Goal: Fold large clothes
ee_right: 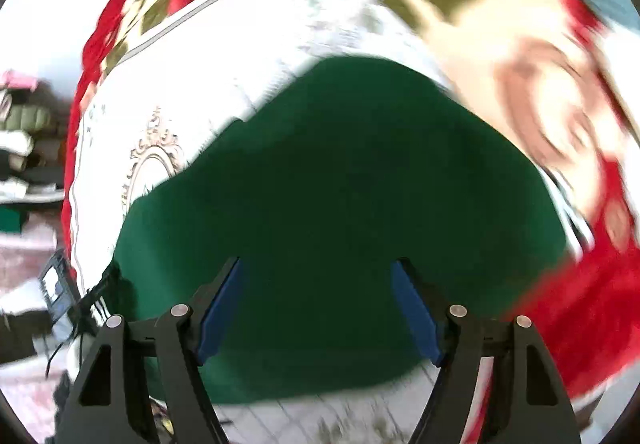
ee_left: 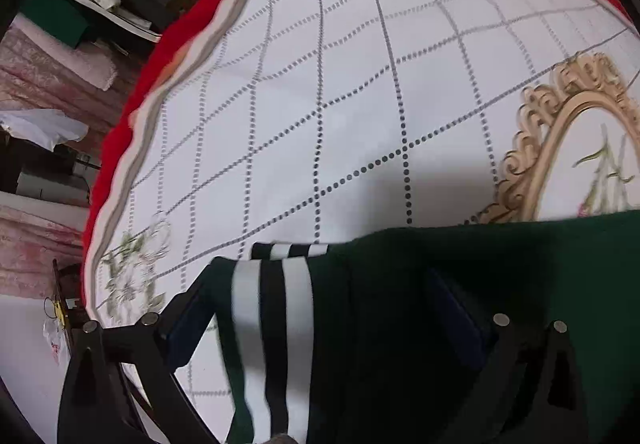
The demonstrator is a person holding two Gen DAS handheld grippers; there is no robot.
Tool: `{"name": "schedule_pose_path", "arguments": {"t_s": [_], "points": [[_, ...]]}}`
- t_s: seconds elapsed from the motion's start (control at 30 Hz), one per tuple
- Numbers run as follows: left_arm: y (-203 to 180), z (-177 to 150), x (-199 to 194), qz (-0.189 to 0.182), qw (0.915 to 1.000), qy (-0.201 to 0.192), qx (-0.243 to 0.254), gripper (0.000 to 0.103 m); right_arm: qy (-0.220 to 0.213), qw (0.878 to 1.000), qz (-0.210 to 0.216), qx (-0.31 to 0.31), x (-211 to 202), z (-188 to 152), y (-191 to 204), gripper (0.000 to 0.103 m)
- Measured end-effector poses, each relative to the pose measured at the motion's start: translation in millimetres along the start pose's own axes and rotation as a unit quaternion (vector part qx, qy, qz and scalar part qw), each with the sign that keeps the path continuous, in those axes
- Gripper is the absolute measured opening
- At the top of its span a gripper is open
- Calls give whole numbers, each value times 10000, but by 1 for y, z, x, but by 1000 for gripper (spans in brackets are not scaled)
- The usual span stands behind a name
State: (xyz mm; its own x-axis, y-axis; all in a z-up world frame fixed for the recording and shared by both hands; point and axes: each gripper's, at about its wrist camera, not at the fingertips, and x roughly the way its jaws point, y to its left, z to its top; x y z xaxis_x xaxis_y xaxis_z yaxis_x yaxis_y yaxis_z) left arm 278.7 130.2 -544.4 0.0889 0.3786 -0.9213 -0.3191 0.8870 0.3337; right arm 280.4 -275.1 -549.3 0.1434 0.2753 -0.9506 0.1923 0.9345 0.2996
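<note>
Dark green knit garment [ee_right: 340, 203] lies on white dotted-grid bedspread with red border [ee_left: 340, 103]. Only left view shows its white-and-black striped cuff [ee_left: 272, 324], draped between left gripper [ee_left: 320, 308] jaws spread wide. Right gripper [ee_right: 316, 308] agape above garment, view blurred.

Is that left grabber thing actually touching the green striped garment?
Cannot tell. In the left wrist view the green garment with its striped cuff lies between the left gripper's spread jaws, but no contact or gap shows plainly.

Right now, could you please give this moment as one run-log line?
left tool open around striped cuff | right tool open over green garment
</note>
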Motion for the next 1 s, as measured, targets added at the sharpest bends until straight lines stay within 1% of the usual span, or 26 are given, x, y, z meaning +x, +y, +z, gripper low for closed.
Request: {"name": "schedule_pose_path", "arguments": {"t_s": [0.03, 0.07, 0.1, 0.13, 0.2, 0.27, 0.33, 0.4, 0.43, 0.47, 0.53, 0.57, 0.6, 0.63, 0.67, 0.7, 0.73, 0.77, 0.83, 0.87, 0.9, 0.93, 0.97, 1.0], "points": [[1, -2, -10, -41, 10000, -62, -49, 103, -81, 9999, -118, -74, 15, 16, 8, 55], [2, -5, -22, -94, 9998, -145, -81, 103, -116, 9996, -212, -176, 33, 32, 20, 42], [1, -7, -34, -135, 9996, -232, -81, 103, -157, 9990, -380, -187, 48, 49, 21, 34], [-2, -7, -41, -150, 9995, -285, -71, 103, -138, 9988, -452, -127, 60, 60, 10, 34], [-14, -13, -68, -133, 9987, -499, -27, 103, 168, 9985, -503, 162, 101, 77, 2, 34], [-31, -15, -84, -409, 9972, -617, 38, 103, 112, 9981, -466, 387, 104, 87, -10, 35], [-50, -18, -95, -641, 9957, -661, 112, 103, 177, 9982, -482, 309, 101, 91, -8, 34], [-80, -21, -106, -970, 9929, -615, 314, 103, 245, 9989, -168, 354, 90, 91, -15, 35], [-92, -23, -109, -1048, 9920, -574, 397, 103, 276, 9988, 2, 412, 83, 87, -20, 35], [-101, -21, -110, -1107, 9914, -546, 441, 103, 278, 9979, 285, 515, 67, 78, -32, 36], [-125, -26, -117, -1381, 9876, -470, 573, 103, 182, 9968, 490, 598, 39, 60, -59, 43], [-134, -28, -118, -1466, 9861, -460, 625, 103, 53, 9967, 533, 616, 19, 45, -75, 48], [-143, -31, -119, -1510, 9853, -443, 669, 103, -18, 9966, 528, 632, 7, 36, -87, 56], [-151, -35, -121, -1555, 9843, -416, 722, 103, -104, 9964, 507, 672, -9, 21, -101, 62], [-160, -39, -121, -1589, 9834, -391, 787, 103, -176, 9955, 480, 803, -23, 4, -123, 72], [-173, -44, -116, -1556, 9832, -341, 892, 103, -234, 9941, 482, 938, -31, -8, -136, 74], [-183, -47, -110, -1504, 9836, -256, 963, 103, -281, 9928, 500, 1053, -35, -19, -141, 74], [-190, -52, -104, -1487, 9835, -191, 1010, 103, -304, 9908, 519, 1213, -39, -32, -159, 74], [-206, -61, -81, -1414, 9830, 38, 1170, 103, -215, 9869, 531, 1507, -31, -52, -186, 74], [-209, -64, -71, -1447, 9827, 94, 1152, 103, -159, 9817, 693, 1765, -24, -63, -206, 74], [-208, -65, -63, -1570, 9823, 114, 1017, 103, -134, 9780, 826, 1909, -18, -70, -211, 74], [-206, -64, -60, -1640, 9819, 133, 944, 103, -112, 9720, 1076, 2086, -11, -76, -223, 74], [-203, -62, -58, -1723, 9810, 163, 880, 103, -122, 9624, 1431, 2307, 1, -81, -236, 74], [-203, -61, -58, -1734, 9806, 169, 893, 103, -133, 9573, 1592, 2411, 14, -78, -236, 74]]}}
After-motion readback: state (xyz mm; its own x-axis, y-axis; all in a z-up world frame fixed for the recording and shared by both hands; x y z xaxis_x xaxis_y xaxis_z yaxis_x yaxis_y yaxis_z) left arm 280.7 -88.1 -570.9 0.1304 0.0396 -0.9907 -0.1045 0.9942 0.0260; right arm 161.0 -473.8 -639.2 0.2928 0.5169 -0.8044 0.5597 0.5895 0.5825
